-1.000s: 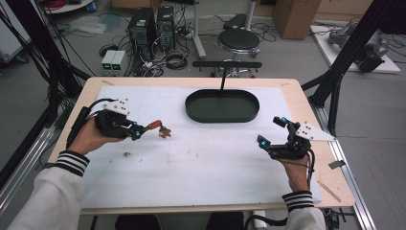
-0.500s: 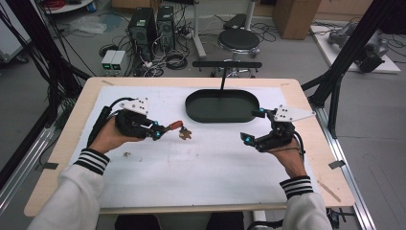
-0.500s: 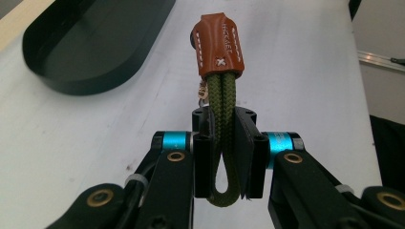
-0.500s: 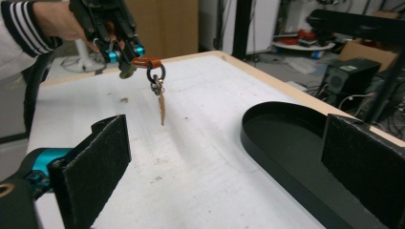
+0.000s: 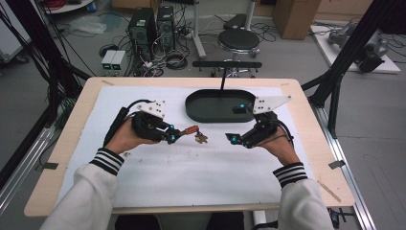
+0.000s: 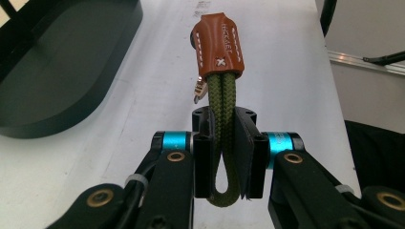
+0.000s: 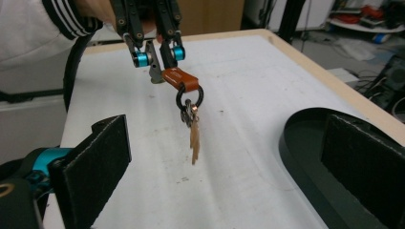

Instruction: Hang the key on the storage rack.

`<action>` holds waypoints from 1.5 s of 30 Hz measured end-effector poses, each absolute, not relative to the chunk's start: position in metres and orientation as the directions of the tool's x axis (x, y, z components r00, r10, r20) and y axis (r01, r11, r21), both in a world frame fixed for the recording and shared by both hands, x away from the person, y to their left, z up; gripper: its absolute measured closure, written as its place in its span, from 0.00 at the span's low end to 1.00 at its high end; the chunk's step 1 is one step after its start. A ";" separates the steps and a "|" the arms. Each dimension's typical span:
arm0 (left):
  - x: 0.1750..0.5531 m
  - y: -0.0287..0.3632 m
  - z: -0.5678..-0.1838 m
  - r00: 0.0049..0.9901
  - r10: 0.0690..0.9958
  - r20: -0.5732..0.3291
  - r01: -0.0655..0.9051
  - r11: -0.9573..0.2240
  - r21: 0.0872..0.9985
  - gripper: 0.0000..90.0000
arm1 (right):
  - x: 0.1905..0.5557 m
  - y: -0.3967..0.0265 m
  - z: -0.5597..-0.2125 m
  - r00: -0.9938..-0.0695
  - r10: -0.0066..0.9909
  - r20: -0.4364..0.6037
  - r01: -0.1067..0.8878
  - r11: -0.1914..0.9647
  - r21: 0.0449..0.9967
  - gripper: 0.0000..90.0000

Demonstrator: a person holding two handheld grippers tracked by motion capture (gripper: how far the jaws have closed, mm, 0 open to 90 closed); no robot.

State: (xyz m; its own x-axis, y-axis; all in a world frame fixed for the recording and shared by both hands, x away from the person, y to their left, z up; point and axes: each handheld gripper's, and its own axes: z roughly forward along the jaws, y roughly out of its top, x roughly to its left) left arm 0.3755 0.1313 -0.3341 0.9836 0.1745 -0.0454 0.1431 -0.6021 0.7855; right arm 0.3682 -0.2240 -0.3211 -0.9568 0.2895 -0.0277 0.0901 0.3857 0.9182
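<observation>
I've got my left gripper [image 6: 224, 157] clamped on the olive-rope, brown-leather keychain [image 6: 220, 45] beside the black oval tray [image 5: 215, 106]; right gripper [image 7: 229, 167] open, probably taking the handover next.

a braided olive-green cord loop [image 6: 223, 102] of rough woven fibre. its smooth tan leather sleeve [image 6: 218, 45] has white stitching. a dark metal ring [image 7: 189, 98] carries a pale, dull metal key [image 7: 194, 138]. the left gripper [image 6: 223, 157] has matt black pads and glossy blue metal collars. the tray [image 5: 210, 109] is matt dark plastic. the table [image 5: 306, 103] has a pale wood edge under a matt white sheet [image 5: 191, 167].
</observation>
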 end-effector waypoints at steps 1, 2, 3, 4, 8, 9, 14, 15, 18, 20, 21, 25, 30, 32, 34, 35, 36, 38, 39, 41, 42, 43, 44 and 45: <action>0.375 0.130 -0.334 0.984 0.172 -0.045 0.142 -0.603 0.785 0.87 | 0.369 -0.221 -0.320 -0.960 0.279 -0.028 0.088 0.395 0.914 0.03; 0.375 0.128 -0.334 0.985 0.169 -0.047 0.141 -0.604 0.784 0.87 | 0.370 -0.217 -0.319 -0.963 0.268 -0.028 0.086 0.404 0.911 0.03; 0.375 0.127 -0.334 0.986 0.164 -0.042 0.135 -0.609 0.782 0.87 | 0.372 -0.211 -0.318 -0.968 0.248 -0.035 0.076 0.424 0.903 0.03; 0.374 0.126 -0.334 0.985 0.163 -0.046 0.137 -0.607 0.783 0.87 | 0.372 -0.211 -0.318 -0.968 0.248 -0.035 0.076 0.424 0.903 0.03; 0.373 0.120 -0.335 0.988 0.148 -0.043 0.126 -0.615 0.779 0.87 | 0.375 -0.198 -0.315 -0.977 0.210 -0.045 0.056 0.450 0.891 0.03; 0.373 0.119 -0.335 0.989 0.145 -0.040 0.122 -0.617 0.778 0.87 | 0.375 -0.195 -0.314 -0.979 0.199 -0.039 0.057 0.454 0.889 0.03; 0.371 0.112 -0.336 0.991 0.127 -0.042 0.113 -0.623 0.774 0.87 | 0.378 -0.175 -0.315 -0.989 0.144 -0.035 0.043 0.507 0.861 0.03; 0.370 0.111 -0.336 0.991 0.124 -0.044 0.113 -0.625 0.773 0.87 | 0.379 -0.172 -0.316 -0.990 0.136 -0.037 0.039 0.517 0.855 0.03; 0.369 0.108 -0.337 0.993 0.113 -0.037 0.102 -0.639 0.762 0.87 | 0.378 -0.164 -0.318 -0.993 0.111 -0.035 0.032 0.545 0.838 0.03; 0.368 0.107 -0.338 0.993 0.114 -0.034 0.100 -0.642 0.760 0.87 | 0.379 -0.160 -0.320 -0.994 0.101 -0.033 0.029 0.556 0.831 0.03; 0.368 0.107 -0.338 0.993 0.114 -0.034 0.100 -0.642 0.760 0.87 | 0.379 -0.160 -0.320 -0.994 0.101 -0.033 0.029 0.556 0.831 0.03; 0.367 0.106 -0.339 0.994 0.109 -0.033 0.096 -0.649 0.755 0.87 | 0.379 -0.152 -0.326 -0.997 0.073 -0.020 0.027 0.587 0.809 0.05; 0.367 0.104 -0.339 0.994 0.100 -0.033 0.091 -0.653 0.752 0.87 | 0.379 -0.143 -0.330 -0.999 0.032 -0.009 0.012 0.614 0.790 0.13; 0.366 0.103 -0.340 0.995 0.098 -0.035 0.091 -0.654 0.751 0.87 | 0.379 -0.142 -0.330 -1.000 0.026 -0.005 0.012 0.617 0.787 0.16; 0.366 0.103 -0.340 0.995 0.097 -0.034 0.090 -0.662 0.744 0.87 | 0.380 -0.140 -0.331 -1.000 0.011 0.003 0.009 0.629 0.777 0.22; 0.366 0.103 -0.340 0.995 0.094 -0.030 0.086 -0.666 0.741 0.87 | 0.380 -0.140 -0.331 -1.000 0.011 0.003 0.009 0.629 0.777 0.22; 0.366 0.102 -0.340 0.995 0.098 -0.035 0.092 -0.666 0.741 0.87 | 0.380 -0.139 -0.333 -1.000 0.003 0.003 0.005 0.640 0.768 0.25; 0.366 0.101 -0.341 0.995 0.091 -0.032 0.085 -0.671 0.736 0.87 | 0.380 -0.138 -0.333 -1.000 -0.003 0.003 0.001 0.652 0.759 0.29; 0.366 0.101 -0.341 0.995 0.091 -0.032 0.085 -0.671 0.736 0.87 | 0.380 -0.138 -0.333 -1.000 -0.003 0.003 0.001 0.652 0.759 0.29; 0.365 0.100 -0.342 0.996 0.088 -0.032 0.083 -0.669 0.738 0.87 | 0.379 -0.135 -0.334 -1.000 -0.021 0.006 -0.010 0.667 0.745 0.33; 0.364 0.099 -0.342 0.996 0.084 -0.030 0.079 -0.674 0.735 0.87 | 0.379 -0.135 -0.334 -1.000 -0.021 0.006 -0.010 0.667 0.745 0.33; 0.364 0.098 -0.343 0.996 0.084 -0.030 0.079 -0.675 0.733 0.87 | 0.379 -0.134 -0.335 -1.000 -0.026 0.004 -0.014 0.675 0.738 0.34; 0.364 0.098 -0.343 0.996 0.084 -0.032 0.081 -0.678 0.731 0.87 | 0.378 -0.133 -0.335 -1.000 -0.028 0.004 -0.016 0.682 0.731 0.36; 0.364 0.097 -0.343 0.996 0.083 -0.027 0.077 -0.680 0.729 0.87 | 0.378 -0.132 -0.337 -0.999 -0.034 0.010 -0.016 0.690 0.723 0.40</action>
State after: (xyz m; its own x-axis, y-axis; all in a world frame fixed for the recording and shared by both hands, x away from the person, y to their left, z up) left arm 0.3638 0.0970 -0.3432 0.9962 0.0831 -0.0271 0.0766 -0.6804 0.7289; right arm 0.3781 -0.1318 -0.3365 -0.9994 -0.0339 0.0096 -0.0165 0.6903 0.7233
